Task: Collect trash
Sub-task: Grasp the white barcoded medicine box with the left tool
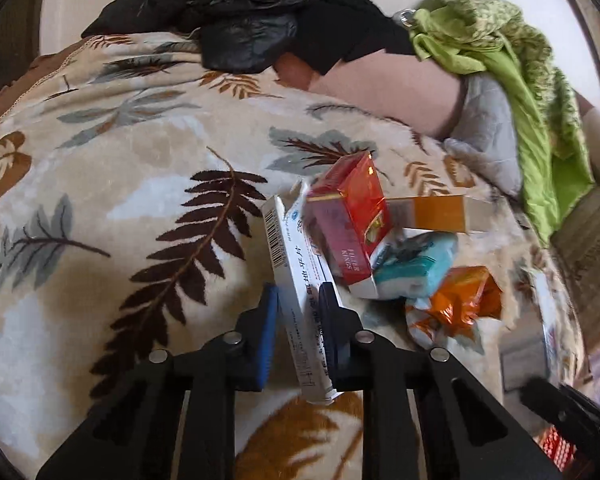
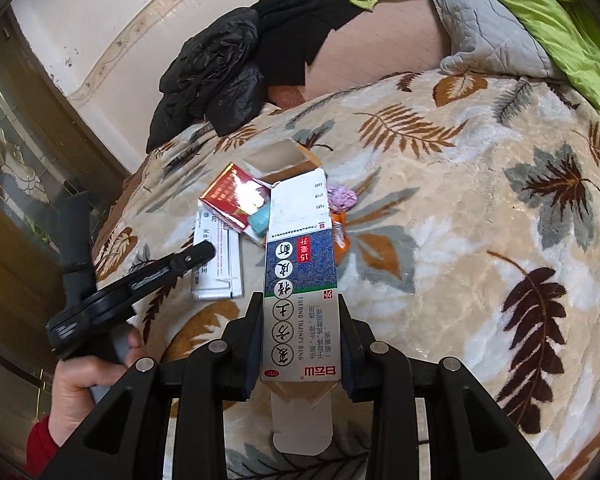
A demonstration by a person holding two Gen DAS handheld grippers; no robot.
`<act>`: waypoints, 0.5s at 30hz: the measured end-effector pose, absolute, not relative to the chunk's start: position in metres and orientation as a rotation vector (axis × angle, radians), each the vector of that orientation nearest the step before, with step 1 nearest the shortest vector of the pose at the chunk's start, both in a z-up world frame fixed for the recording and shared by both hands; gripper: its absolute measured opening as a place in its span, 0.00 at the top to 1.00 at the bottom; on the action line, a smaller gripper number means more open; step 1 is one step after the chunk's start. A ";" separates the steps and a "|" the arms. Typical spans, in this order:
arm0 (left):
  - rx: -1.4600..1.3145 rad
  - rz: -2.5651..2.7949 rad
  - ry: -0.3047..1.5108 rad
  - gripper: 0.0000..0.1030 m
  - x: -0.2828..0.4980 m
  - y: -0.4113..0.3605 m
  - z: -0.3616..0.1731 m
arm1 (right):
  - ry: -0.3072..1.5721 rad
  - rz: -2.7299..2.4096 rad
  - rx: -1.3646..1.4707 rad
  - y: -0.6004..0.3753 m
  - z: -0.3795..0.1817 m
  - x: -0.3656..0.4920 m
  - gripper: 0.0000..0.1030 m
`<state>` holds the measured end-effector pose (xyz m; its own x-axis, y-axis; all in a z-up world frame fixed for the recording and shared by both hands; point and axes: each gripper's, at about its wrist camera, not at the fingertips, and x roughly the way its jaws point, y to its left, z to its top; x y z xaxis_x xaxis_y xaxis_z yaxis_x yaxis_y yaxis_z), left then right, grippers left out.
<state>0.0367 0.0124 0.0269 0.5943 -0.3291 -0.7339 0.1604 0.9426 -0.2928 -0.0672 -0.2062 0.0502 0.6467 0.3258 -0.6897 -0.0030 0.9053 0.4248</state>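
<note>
Left wrist view: the left gripper (image 1: 297,312) is closed on a long white carton (image 1: 295,280), held edgewise between the blue-padded finger (image 1: 268,332) and the dark one. The carton's far end reaches into a pile of trash on the leaf-patterned blanket (image 1: 99,184). The pile contains a red cigarette pack (image 1: 350,216) leaning on the carton, an orange box (image 1: 436,212) behind it, a teal-and-white packet (image 1: 412,268) and a crumpled orange wrapper (image 1: 460,300) nearest the right edge. A black plastic bag (image 1: 243,12) lies at the far edge of the blanket, well apart from the pile. A green cloth (image 1: 532,92) and a grey quilted item (image 1: 488,128) lie at far right.

Right wrist view: the right gripper (image 2: 300,340) grips a blue-and-silver medicine carton (image 2: 300,272), flaps open at both ends, clamped flat between both fingers above the blanket (image 2: 480,208). Beyond it lies the pile: the red pack (image 2: 235,196), the white carton (image 2: 217,264) and the orange wrapper (image 2: 340,232), partly hidden. The left gripper (image 2: 195,256) enters from the left, its tip over the white carton, held by the left hand (image 2: 87,376). The black bag (image 2: 215,72) lies at the far edge.
</note>
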 end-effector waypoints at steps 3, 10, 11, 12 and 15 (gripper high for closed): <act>-0.205 -0.310 0.910 0.81 0.034 0.018 0.026 | 0.845 0.194 0.403 -0.201 0.052 -0.069 0.67; -0.338 -0.400 0.952 0.81 0.039 0.024 0.017 | 0.828 0.177 0.395 -0.197 0.055 -0.071 0.67; -0.338 -0.411 0.956 0.81 0.039 0.020 0.016 | 0.829 0.168 0.389 -0.197 0.054 -0.071 0.67; -0.326 -0.417 0.956 0.81 0.038 0.014 0.016 | 0.832 0.164 0.387 -0.197 0.054 -0.070 0.67; -0.287 -0.434 0.945 0.81 0.036 -0.003 0.018 | 0.859 0.137 0.376 -0.200 0.048 -0.068 0.67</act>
